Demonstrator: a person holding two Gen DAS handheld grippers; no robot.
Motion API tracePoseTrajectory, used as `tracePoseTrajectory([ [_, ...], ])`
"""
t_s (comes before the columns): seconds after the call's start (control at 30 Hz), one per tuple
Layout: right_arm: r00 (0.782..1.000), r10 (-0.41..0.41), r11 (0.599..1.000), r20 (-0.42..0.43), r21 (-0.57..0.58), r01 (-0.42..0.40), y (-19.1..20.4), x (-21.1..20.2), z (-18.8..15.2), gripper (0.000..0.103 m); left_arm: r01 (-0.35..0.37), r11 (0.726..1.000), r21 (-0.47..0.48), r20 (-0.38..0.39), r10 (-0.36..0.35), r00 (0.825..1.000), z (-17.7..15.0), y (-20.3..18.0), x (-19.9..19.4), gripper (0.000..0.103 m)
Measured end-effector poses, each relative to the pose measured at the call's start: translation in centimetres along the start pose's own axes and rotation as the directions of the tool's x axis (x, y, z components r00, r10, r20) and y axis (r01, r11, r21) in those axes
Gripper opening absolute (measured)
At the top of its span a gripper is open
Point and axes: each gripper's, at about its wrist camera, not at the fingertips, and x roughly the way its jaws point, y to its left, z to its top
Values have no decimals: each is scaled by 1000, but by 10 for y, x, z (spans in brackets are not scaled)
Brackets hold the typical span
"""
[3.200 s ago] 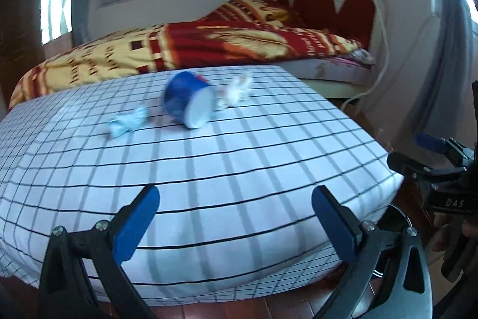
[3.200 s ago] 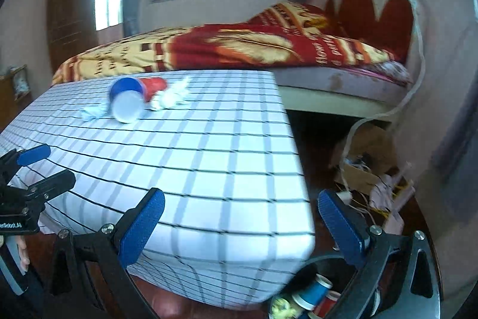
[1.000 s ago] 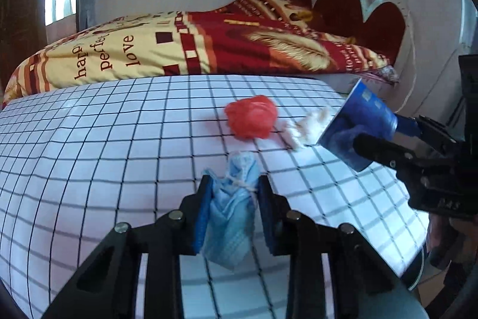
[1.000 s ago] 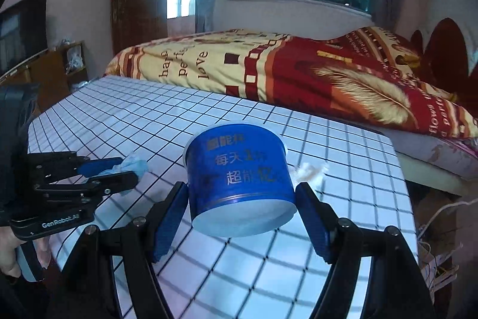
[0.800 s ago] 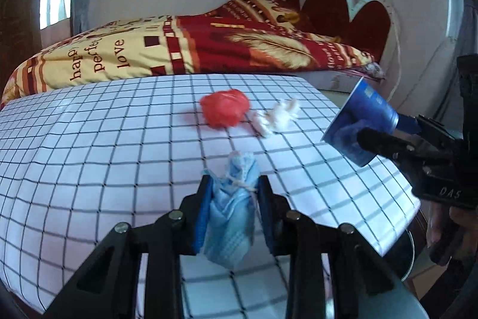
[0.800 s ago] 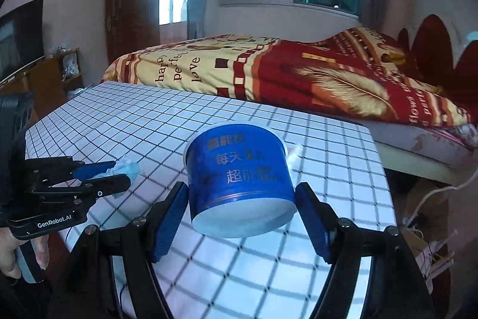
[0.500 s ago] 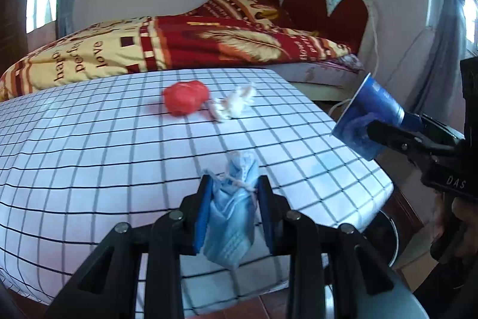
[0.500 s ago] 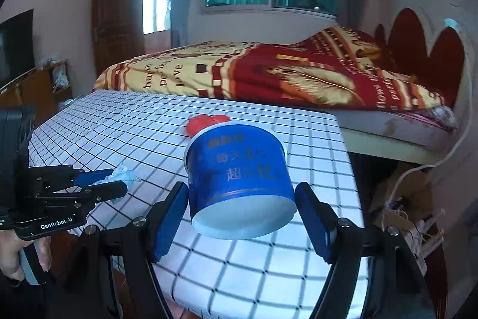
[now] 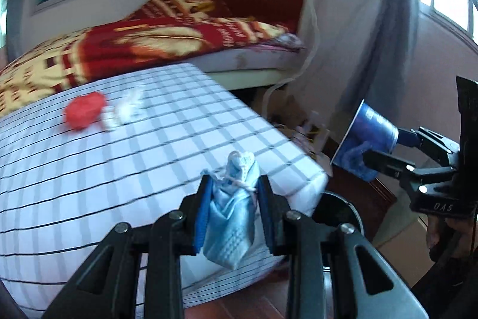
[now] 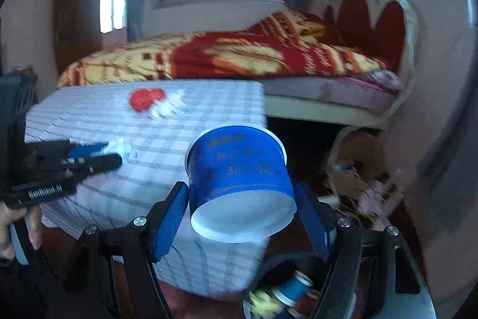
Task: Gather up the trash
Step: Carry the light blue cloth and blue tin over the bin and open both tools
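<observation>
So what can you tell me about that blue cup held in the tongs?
The blue cup looks like a paper or thin plastic tub, wider at its white-edged rim than at its flat white base. Pale lettering runs across its side. It is tipped over, base toward the right wrist camera and mouth facing away. The right tongs clamp it between blue pads, clear of the checked bed, above a bin holding other trash. From the left wrist view something bluish sits inside its mouth.

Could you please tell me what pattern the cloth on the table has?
White with a dark grid of checks; the tablecloth shows best in the left wrist view.
</observation>
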Motion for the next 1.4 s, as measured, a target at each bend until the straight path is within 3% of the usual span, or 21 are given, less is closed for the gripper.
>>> tracePoseTrajectory([
  [0.27, 992, -71, 993, -101, 81, 80, -62, -12, -57, 75, 170, 980, 104, -85, -162, 983, -16, -81, 33, 31],
  [0.5, 979, -77, 988, -191, 114, 100, -89, -9, -99, 75, 239, 961, 142, -158, -217, 963, -28, -118, 58, 31],
  [0.93, 964, -79, 977, -254, 175, 126, -116, 5, -144, 75, 266, 953, 145, -230, -229, 946, -47, -144, 94, 31],
  [1.4, 948, -46, 970, -315, 214, 118, -130, 26, -175, 74, 287, 951, 118, -333, -235, 913, -75, -159, 135, 31],
])
